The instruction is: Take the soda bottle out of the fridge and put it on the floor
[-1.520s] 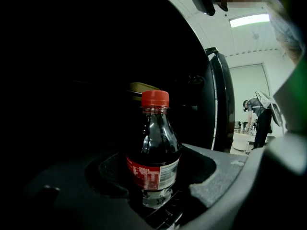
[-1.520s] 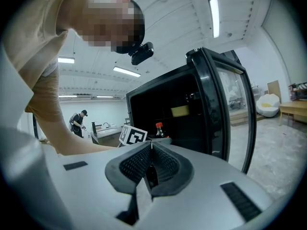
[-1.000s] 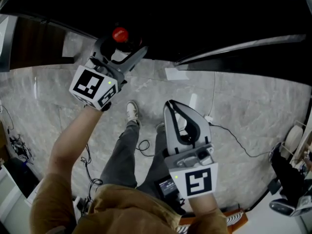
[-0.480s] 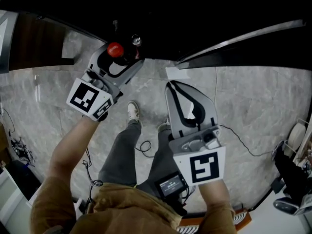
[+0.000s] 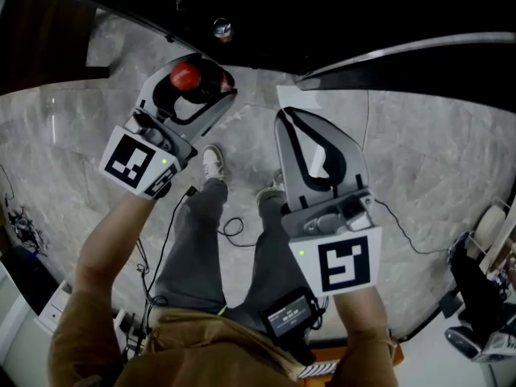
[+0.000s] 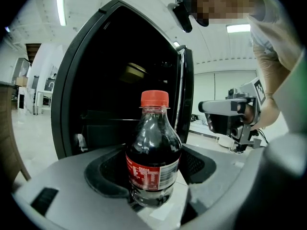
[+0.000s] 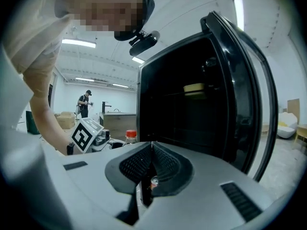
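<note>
- Soda bottle (image 6: 153, 159): in the head view, all but the red cap (image 5: 185, 76) is hidden by the left gripper (image 5: 203, 81). Label print is blurred.
- Fridge (image 6: 81, 71): interior is lost in darkness. A pale item (image 6: 135, 71) on a shelf cannot be identified.
- Small object (image 7: 154, 181): glimpsed below the right gripper (image 7: 151, 150), too small to tell.

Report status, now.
Left gripper shut on soda bottle, upright. Right gripper shut, empty. Bottle outside open fridge, not yet on floor. Shoes and cable below.

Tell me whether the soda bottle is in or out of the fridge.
Out: the left gripper holds the soda bottle in front of the open fridge.
</note>
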Demonstrator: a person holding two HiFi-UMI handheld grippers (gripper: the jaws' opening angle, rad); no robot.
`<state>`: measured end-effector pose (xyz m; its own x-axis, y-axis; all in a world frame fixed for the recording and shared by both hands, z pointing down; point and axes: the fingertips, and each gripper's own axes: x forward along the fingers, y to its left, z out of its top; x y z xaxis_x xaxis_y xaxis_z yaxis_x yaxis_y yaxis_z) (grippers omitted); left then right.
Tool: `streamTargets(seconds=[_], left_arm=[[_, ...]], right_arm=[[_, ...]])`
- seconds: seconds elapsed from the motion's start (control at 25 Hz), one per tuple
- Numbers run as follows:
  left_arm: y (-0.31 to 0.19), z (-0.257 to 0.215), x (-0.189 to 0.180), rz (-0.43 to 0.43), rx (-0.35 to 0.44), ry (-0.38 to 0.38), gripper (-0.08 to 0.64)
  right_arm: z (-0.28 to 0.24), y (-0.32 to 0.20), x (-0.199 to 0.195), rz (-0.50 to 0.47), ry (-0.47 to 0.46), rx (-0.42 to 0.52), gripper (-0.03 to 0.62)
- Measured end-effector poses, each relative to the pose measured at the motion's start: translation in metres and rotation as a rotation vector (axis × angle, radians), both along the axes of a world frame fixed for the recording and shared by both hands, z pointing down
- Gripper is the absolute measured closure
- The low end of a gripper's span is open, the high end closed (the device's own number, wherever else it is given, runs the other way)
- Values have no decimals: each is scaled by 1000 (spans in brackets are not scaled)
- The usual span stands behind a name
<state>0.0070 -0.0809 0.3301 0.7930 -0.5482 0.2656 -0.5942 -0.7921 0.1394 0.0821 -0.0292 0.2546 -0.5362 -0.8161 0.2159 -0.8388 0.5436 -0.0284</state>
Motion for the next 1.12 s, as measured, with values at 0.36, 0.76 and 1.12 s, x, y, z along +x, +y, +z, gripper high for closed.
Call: streamTargets(seconds=[0.36, 0.76, 1.12], left_arm=[[11, 98, -1, 65, 19, -29, 253], [15, 194, -25, 36, -4, -69, 253], [4, 320, -10, 53, -40, -53, 253]], right_arm=[[109, -7, -21, -99, 52, -20, 591], [200, -9, -35, -166, 99, -51, 591], [309, -36, -16, -157, 131, -84, 589]])
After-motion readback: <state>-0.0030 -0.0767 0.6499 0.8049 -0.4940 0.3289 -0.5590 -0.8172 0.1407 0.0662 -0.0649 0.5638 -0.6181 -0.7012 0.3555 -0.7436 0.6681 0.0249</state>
